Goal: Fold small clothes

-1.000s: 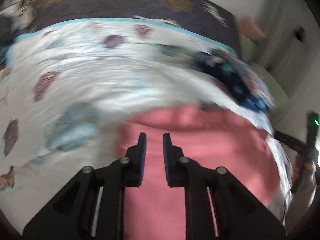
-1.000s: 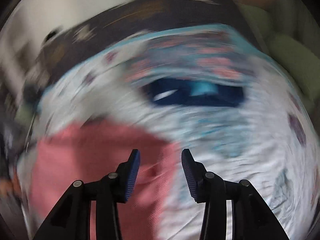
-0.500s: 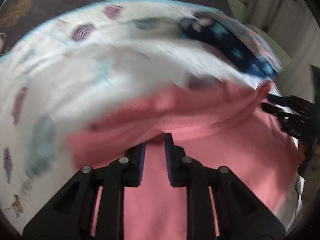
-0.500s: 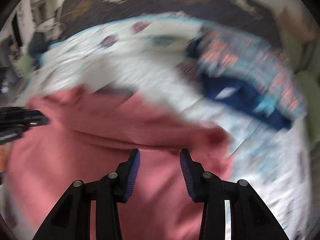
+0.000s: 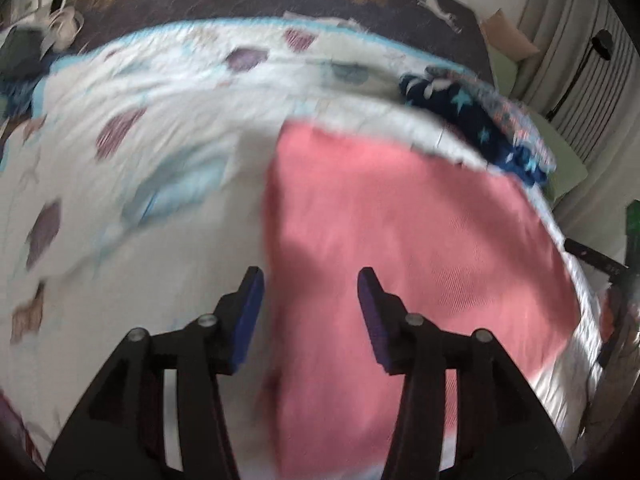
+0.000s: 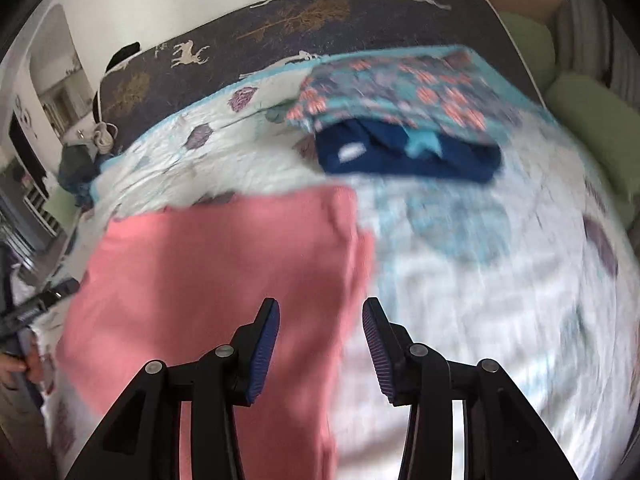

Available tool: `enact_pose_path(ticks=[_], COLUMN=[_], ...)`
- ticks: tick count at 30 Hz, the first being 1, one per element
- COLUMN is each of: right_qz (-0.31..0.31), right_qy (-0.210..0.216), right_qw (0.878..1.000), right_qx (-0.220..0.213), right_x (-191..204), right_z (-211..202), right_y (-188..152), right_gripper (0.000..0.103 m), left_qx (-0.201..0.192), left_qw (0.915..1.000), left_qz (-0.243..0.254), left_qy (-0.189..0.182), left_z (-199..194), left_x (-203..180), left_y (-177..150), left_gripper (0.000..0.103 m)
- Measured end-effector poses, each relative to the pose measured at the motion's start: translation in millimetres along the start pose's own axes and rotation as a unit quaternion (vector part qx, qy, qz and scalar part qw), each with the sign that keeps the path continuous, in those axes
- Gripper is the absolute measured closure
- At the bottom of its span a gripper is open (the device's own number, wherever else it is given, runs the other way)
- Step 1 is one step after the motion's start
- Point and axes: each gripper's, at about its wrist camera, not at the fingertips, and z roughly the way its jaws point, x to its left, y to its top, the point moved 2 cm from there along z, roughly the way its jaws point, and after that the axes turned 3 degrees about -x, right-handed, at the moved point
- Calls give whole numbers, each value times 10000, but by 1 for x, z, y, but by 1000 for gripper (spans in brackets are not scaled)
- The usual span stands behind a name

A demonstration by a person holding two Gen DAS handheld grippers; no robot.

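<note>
A pink garment (image 5: 400, 240) lies flat on the white patterned bedspread (image 5: 140, 152). It also shows in the right wrist view (image 6: 208, 272). My left gripper (image 5: 308, 304) is open and empty above the garment's left edge. My right gripper (image 6: 320, 332) is open and empty above the garment's right edge. Both views are blurred by motion.
A folded navy star-print garment (image 6: 404, 156) and a folded teal and orange patterned one (image 6: 400, 88) lie at the far right of the bed. A dark deer-print blanket (image 6: 280, 36) lies behind. Green cushions (image 6: 584, 120) sit on the right. Other clothes (image 5: 20, 64) lie far left.
My left gripper was shut on the pink garment and has opened and let it go. The garment now lies flat. Both grippers have pulled back from it.
</note>
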Motion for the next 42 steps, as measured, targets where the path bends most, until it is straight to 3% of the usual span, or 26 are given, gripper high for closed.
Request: enact_pose_path(ticks=[3, 9, 11, 13, 15, 17, 19, 22, 31, 37, 38, 39, 40, 41, 42], right_qz=[276, 1176, 1333, 1586, 1972, 2212, 2388, 2492, 2685, 2765, 2774, 2780, 2775, 2771, 2866], right_qy=[67, 744, 1027, 1464, 1854, 2091, 1913, 1730, 1796, 1639, 1610, 1526, 1391, 1251, 1304], right_qw=[9995, 9895, 9849, 9755, 9612, 9509, 9511, 9525, 9463, 9469, 9472, 9484, 9506, 9526, 9490], right_qx=[169, 397, 413, 436, 534, 565, 412, 263, 142, 54, 45, 34, 37, 85, 151], right_x=[-13, -19, -17, -16, -15, -11, -10, -4, -5, -7, -5, -5, -6, -6, -8], right_z=[-22, -53, -60, -62, -52, -37, -23, -10, -2, -4, -3, -2, -1, 4, 9], right_y=[-37, -96, -105, -112, -115, -111, -103, -88, -81, -86, -86, -86, -86, -84, -85], right_gripper=[59, 58, 55, 49, 48, 47, 47, 47, 48, 49, 51, 70, 87, 95, 95], left_qx=[133, 12, 0, 141, 307, 200, 25, -92, -88, -105, -118, -139, -145, -134, -159], left_qw=[9995, 9935, 9910, 9877, 9854, 9861, 9856, 9783, 9689, 9705, 9713, 9724, 9741, 9748, 9742], left_qz=[-206, -1116, -1227, -1300, -1345, -1333, -1413, -1801, -2182, -2143, -2118, -2088, -2028, -1993, -2021], left_qy=[195, -235, -532, -858, -998, -971, -934, -1016, -1164, -1097, -1072, -1034, -990, -996, -993], left_z=[-13, -53, -61, -61, -53, -46, -41, -35, -25, -20, -20, -19, -18, -17, -19], left_x=[10, 20, 16, 8, -1, -8, -10, -6, 10, 10, 8, 7, 5, 4, 4], left_y=[-32, -74, -84, -92, -98, -96, -89, -81, -81, -79, -79, -78, -77, -76, -76], left_gripper=[51, 48, 40, 40, 40, 40, 40, 41, 73, 75, 79, 82, 93, 96, 97])
